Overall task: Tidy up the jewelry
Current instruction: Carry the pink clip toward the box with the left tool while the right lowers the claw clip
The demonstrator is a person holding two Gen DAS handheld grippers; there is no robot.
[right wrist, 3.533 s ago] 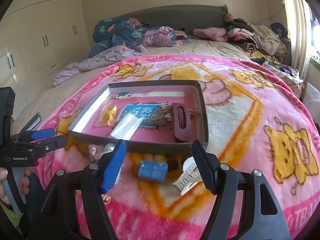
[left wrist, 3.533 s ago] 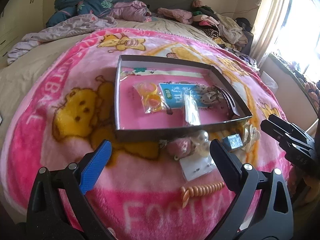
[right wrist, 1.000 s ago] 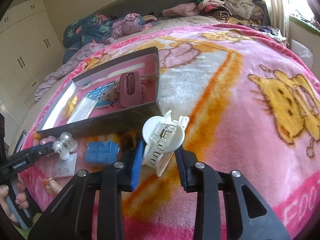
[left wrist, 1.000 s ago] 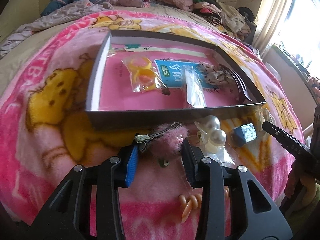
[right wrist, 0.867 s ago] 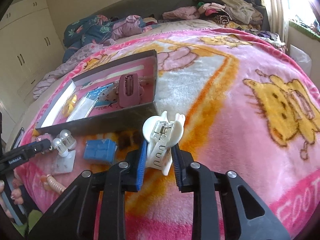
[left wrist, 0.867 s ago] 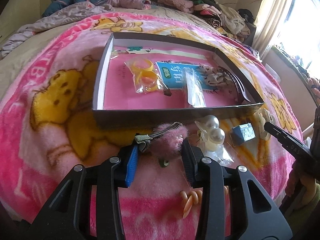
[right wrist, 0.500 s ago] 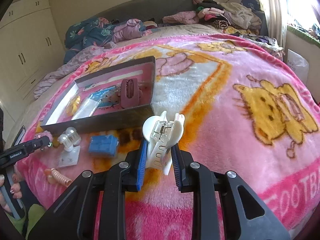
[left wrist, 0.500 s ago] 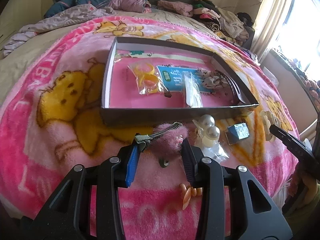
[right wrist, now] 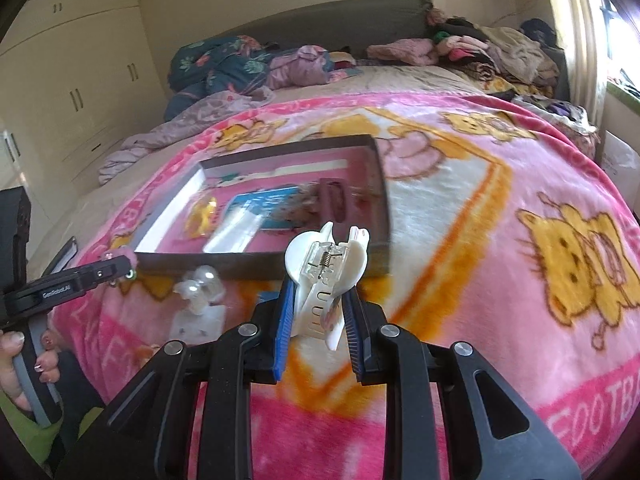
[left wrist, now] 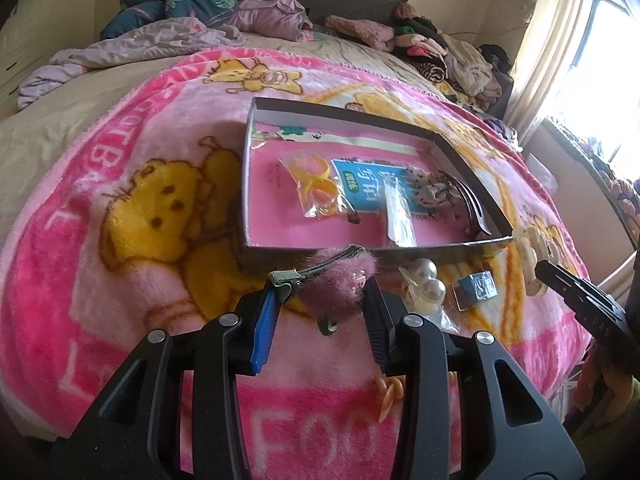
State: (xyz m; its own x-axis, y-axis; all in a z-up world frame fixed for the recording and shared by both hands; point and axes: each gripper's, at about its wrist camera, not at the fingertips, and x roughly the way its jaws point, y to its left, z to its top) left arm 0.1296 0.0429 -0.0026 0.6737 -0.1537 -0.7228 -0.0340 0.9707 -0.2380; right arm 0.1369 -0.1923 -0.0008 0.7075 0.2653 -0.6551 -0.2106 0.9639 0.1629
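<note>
In the left wrist view we see a fuzzy pink hair clip [left wrist: 338,276] at the lower centre of the frame, clamped between the jaws of the left gripper [left wrist: 320,300] and held clear above the pink blanket [left wrist: 132,184]. Its metal end sticks out to the left past the blue pad. In the right wrist view a white claw clip [right wrist: 326,276] sits at the centre of the frame, and the jaws of the right gripper [right wrist: 318,314] are pressed on its lower part, with its spring end up.

Just above both clips in each frame lies the shallow box [left wrist: 250,184], open, on the blanket. Inside it we make out a bag of yellow rings [left wrist: 314,184], a blue card [left wrist: 368,188], a clear packet [left wrist: 398,216] and a dark hair claw [right wrist: 332,200] toward its right end.

Below the box's near wall in the left wrist frame, 2 pearl beads [left wrist: 428,280] rest on a clear wrapper, with a small blue packet [left wrist: 476,286] to their right and an orange spiral hair tie [left wrist: 390,390] partly hidden behind the gripper's right finger.

At the left edge of the right wrist frame a hand [right wrist: 24,360] grips the other tool's handle. Heaped clothes [left wrist: 208,8] fill the upper part of the bed.
</note>
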